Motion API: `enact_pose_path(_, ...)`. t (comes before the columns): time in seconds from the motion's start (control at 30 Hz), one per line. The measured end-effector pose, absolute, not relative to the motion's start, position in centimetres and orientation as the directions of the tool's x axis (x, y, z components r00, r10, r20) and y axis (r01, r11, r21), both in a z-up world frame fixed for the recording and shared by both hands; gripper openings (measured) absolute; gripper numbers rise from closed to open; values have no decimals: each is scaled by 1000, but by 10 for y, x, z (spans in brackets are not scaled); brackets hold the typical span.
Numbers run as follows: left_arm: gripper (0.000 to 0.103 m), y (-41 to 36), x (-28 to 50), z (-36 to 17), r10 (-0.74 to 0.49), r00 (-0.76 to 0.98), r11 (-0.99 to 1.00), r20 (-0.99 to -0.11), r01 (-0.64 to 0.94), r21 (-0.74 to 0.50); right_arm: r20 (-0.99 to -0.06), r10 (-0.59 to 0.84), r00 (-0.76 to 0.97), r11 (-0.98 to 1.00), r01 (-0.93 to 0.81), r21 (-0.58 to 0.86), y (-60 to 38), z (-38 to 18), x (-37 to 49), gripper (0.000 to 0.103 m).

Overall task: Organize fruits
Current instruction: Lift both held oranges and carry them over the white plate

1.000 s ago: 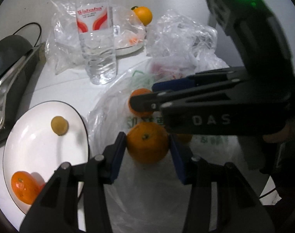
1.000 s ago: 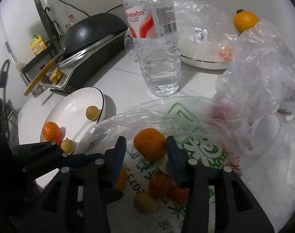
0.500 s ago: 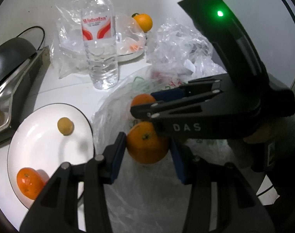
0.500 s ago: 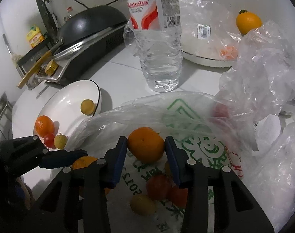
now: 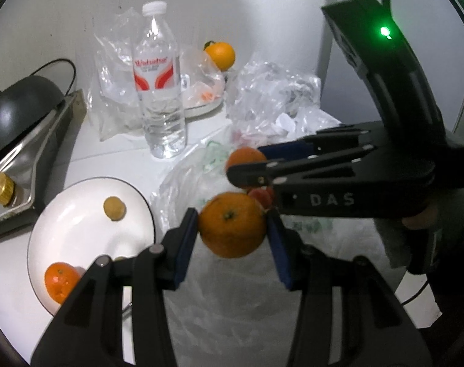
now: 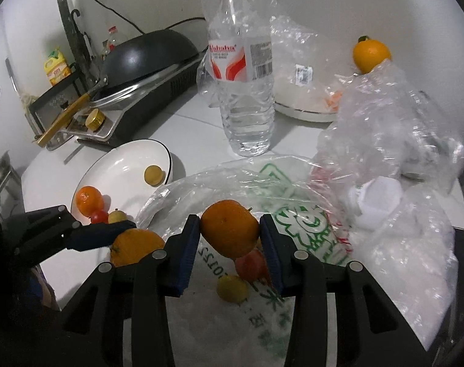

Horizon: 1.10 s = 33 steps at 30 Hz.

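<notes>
My left gripper (image 5: 232, 226) is shut on a large orange (image 5: 232, 224), held in the air above the clear plastic bag (image 5: 201, 177). My right gripper (image 6: 229, 229) is shut on a second orange (image 6: 229, 227), lifted over the same bag (image 6: 293, 183). Under it in the bag lie a red tomato (image 6: 252, 264) and a small yellow fruit (image 6: 232, 287). To the left, the white plate (image 5: 79, 202) holds a mandarin (image 5: 60, 281) and a small yellow-brown fruit (image 5: 114, 208). In the right wrist view the plate (image 6: 125, 162) also carries a small red fruit (image 6: 99, 216).
A water bottle (image 6: 244, 91) stands behind the bag. Crumpled plastic (image 6: 384, 116) lies at the right, with a covered dish (image 6: 305, 104) and another orange (image 6: 371, 53) by the wall. A black wok (image 6: 146, 55) sits on a stove at the left.
Both grippers have risen out of the bag, each with its orange. The right gripper's pads closed in on its orange. The plate and bottle now look farther below.
</notes>
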<state>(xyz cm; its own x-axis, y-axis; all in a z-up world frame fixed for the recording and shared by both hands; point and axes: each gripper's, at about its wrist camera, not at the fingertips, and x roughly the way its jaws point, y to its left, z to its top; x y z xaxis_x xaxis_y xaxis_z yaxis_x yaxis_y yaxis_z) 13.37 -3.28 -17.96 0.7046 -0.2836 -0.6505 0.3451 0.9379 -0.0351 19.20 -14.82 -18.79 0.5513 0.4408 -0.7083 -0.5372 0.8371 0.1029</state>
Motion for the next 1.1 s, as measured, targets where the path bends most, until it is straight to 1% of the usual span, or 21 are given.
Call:
enact_pose_path(0.6, 47, -12, 96, -153, -258, 766, 950, -588, 312, -10, -657, 440, 612, 846, -527, 76, -146, -157, 143, 43)
enact_pose_path(0.77, 47, 1, 85, -149, -244, 780, 956, -577, 293, -8, -659, 434, 614, 848, -525, 69, -141, -156, 134, 43)
enact_pose_path(1.1, 47, 34, 71, -152, -187, 792, 974, -581, 224, -7, -663, 447, 601, 833, -550, 63, -117, -154, 122, 43)
